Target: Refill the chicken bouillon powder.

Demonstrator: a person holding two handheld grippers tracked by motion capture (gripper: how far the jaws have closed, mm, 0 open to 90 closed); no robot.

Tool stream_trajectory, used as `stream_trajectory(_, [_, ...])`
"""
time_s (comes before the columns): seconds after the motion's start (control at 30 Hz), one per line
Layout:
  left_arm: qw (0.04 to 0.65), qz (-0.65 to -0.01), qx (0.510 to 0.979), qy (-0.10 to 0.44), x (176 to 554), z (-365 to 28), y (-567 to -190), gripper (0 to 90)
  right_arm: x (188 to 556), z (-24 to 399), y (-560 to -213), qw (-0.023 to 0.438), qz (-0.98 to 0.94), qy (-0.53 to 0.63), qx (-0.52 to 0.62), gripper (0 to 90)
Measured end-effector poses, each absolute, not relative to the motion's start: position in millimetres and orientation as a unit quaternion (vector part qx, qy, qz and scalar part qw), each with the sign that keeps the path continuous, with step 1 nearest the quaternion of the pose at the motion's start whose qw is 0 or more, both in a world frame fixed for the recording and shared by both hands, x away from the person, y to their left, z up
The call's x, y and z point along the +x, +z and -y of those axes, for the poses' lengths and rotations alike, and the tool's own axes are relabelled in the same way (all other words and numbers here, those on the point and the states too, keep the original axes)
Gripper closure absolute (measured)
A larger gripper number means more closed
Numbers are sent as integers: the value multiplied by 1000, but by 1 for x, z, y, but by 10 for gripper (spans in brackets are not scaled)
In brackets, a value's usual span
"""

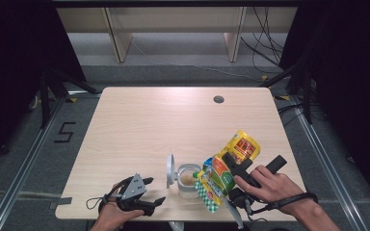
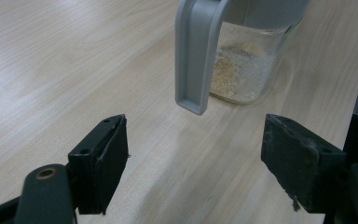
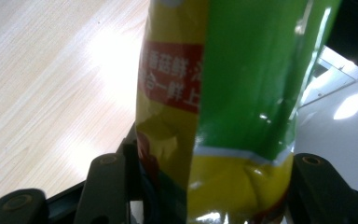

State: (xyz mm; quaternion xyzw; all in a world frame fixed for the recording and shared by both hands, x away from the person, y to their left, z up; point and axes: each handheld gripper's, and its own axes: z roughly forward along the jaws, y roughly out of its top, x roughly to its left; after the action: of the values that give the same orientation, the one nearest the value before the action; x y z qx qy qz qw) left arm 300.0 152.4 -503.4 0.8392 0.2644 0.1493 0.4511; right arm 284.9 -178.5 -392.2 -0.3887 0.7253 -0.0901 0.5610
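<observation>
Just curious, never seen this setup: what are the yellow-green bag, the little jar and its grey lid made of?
The bag looks like glossy plastic film: it creases and throws bright glints. The jar seems clear glass or hard plastic, since the pale grains inside show through; which one, I cannot tell. Its flipped-up lid looks like matte grey moulded plastic, smooth and evenly coloured.

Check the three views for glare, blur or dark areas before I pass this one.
High view: pale wooden table evenly lit, surroundings black. Left gripper view: clear glass jar with grey flip lid slightly soft, soft sheen on the wood. Right gripper view: glossy yellow-and-green pouch blurred from closeness, with a blown-out glare patch on the tabletop behind it.
</observation>
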Motion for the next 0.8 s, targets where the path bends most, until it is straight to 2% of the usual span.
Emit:
stream_trajectory(0.5, [457, -277, 833, 142, 299, -151, -504, 226, 282, 182, -394, 563, -739, -80, -360, 521])
stream_trajectory(0.53, [456, -275, 834, 144, 299, -151, -504, 226, 283, 179, -389, 557, -721, -100, -399, 522])
stream_trajectory(0.8, [457, -277, 833, 141, 299, -151, -504, 227, 280, 180, -387, 560, -718, -99, -401, 523])
